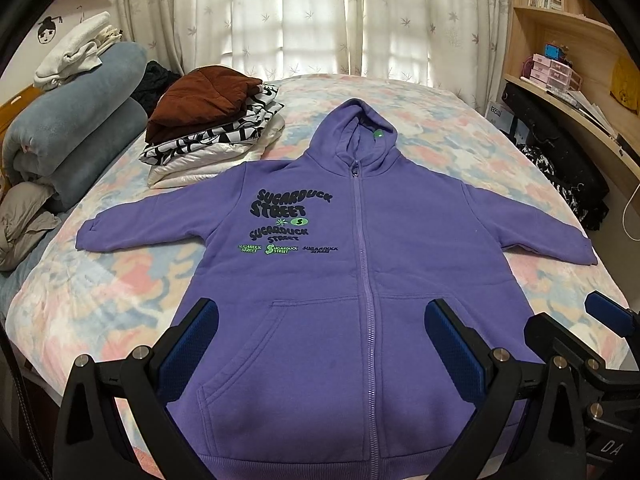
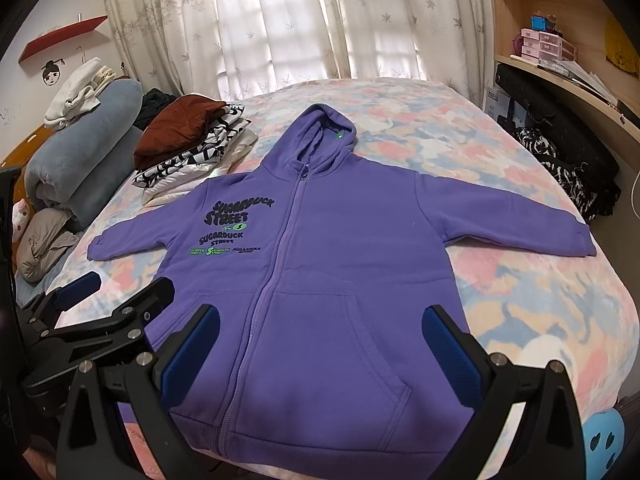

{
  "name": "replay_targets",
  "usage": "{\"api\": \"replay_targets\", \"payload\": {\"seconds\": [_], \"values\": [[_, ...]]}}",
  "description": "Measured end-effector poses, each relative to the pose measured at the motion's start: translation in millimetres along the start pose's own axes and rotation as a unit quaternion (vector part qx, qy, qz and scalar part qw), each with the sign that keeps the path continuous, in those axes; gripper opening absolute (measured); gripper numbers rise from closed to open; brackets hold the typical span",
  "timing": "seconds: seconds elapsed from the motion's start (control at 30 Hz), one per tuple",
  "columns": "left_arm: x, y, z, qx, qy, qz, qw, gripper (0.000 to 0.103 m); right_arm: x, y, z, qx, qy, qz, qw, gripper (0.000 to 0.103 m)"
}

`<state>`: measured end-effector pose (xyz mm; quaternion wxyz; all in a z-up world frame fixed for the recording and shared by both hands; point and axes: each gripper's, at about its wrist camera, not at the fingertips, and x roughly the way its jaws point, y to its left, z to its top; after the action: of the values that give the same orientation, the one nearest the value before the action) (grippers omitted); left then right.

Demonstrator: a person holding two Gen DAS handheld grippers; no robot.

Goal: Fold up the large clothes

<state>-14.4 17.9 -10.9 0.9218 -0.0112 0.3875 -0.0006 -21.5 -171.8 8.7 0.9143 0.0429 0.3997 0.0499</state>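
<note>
Left wrist view: the purple zip-up fleece hoodie (image 1: 360,280) printed "SUGARDUCK STREET" lies flat, front up, on the pastel patchy bedspread (image 1: 100,288); the left gripper (image 1: 320,344), fingers spread apart, hovers over its hem.

Right wrist view: the right gripper (image 2: 320,344), likewise spread, hovers over the hoodie's pocket.

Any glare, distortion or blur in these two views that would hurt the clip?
Left wrist view: curtains backlit and blown out, strong fisheye bending of the shelf, purple hoodie evenly lit and sharp. Right wrist view: same window glare, black corner vignetting, hoodie print still legible.
</note>
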Motion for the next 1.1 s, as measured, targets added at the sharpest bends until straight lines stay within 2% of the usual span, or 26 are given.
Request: {"api": "replay_targets", "payload": {"seconds": [1.1], "values": [[-0.9,-3.6,5.0,0.004,0.004,0.002,1.0000,0.102,-0.6,-1.5,-1.1,0.007,0.002,0.005,1.000,0.102]]}}
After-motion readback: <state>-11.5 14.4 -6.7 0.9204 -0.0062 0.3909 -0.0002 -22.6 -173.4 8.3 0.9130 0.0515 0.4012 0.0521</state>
